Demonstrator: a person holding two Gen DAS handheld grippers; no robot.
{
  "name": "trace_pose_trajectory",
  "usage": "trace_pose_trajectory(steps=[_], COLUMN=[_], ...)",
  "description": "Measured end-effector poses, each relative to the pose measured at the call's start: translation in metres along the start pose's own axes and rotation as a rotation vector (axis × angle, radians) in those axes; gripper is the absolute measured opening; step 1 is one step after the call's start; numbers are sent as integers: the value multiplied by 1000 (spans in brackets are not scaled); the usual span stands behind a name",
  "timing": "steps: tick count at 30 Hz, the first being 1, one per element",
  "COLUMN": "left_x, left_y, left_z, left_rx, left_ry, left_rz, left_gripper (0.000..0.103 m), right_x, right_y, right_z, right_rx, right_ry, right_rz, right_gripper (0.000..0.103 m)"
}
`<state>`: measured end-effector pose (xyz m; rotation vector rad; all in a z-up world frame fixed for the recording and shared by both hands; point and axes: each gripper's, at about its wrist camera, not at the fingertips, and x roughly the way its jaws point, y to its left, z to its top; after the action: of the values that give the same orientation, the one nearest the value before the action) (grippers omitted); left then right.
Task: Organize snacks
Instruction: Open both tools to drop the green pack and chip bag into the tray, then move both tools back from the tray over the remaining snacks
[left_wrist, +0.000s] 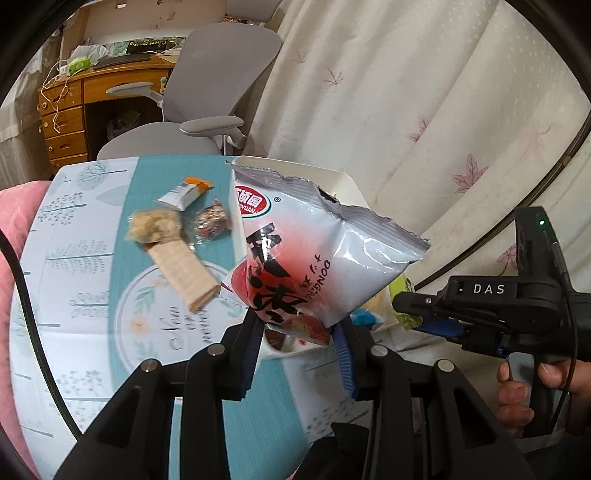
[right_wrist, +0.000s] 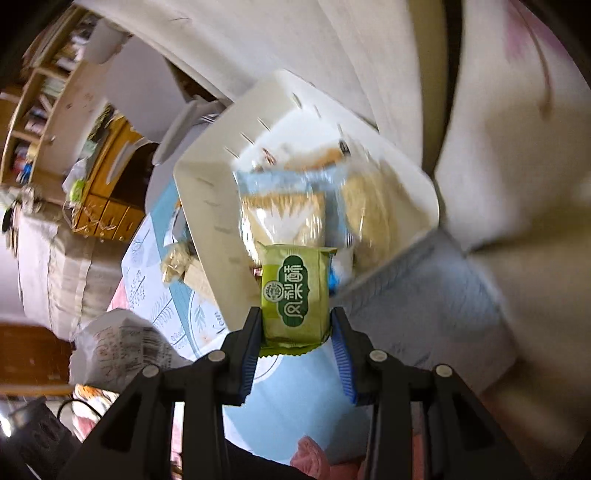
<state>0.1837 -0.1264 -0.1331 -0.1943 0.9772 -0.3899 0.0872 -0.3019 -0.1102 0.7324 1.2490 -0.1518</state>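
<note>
Both claws were clamped on snacks: left gripper (left_wrist: 300, 332) pinched a white packet (left_wrist: 317, 258), right gripper (right_wrist: 295, 328) a green one (right_wrist: 295, 295), probably bound for the white bin (right_wrist: 207, 199).

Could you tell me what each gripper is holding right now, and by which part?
Left gripper: white snack bag, by its bottom end. Right gripper: green snack packet, by its sides.

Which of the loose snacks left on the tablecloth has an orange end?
The white wrapper farthest from the left gripper. Its far end is orange; the clear pack of pale pieces, the tan bar and the reddish-brown pack show none.
</note>
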Motion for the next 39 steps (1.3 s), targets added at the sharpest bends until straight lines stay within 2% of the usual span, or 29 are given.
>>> trace_pose_trajectory(steps=[10, 11, 12, 13, 15, 20, 32, 39], left_x=[30, 34, 37, 40, 43, 46, 30, 15], left_y=[-45, -47, -48, -49, -49, -41, -11, 21], left_z=[14, 15, 16, 17, 16, 14, -5, -27], left_rx=[-8, -11, -15, -21, -33, -58, -141, -202], left_ry=[-20, -15, -5, 5, 22, 58, 78, 90], left_rz=[11, 16, 27, 44, 59, 91, 109, 153], left_gripper=[36, 43, 55, 60, 64, 73, 75, 75], right_x=[-6, -5, -4, -3, 1, 7, 17, 27], right_y=[-19, -23, -25, -28, -34, -40, -24, -6], right_z=[39, 42, 44, 47, 50, 52, 35, 11], right_rx=[-134, -132, -126, -119, -101, -86, -128, -159], right_ry=[-45, -52, -56, -56, -43, -20, 24, 58], right_rz=[33, 38, 34, 28, 20, 30, 45, 42], right_gripper=[37, 39, 41, 43, 49, 49, 49, 49])
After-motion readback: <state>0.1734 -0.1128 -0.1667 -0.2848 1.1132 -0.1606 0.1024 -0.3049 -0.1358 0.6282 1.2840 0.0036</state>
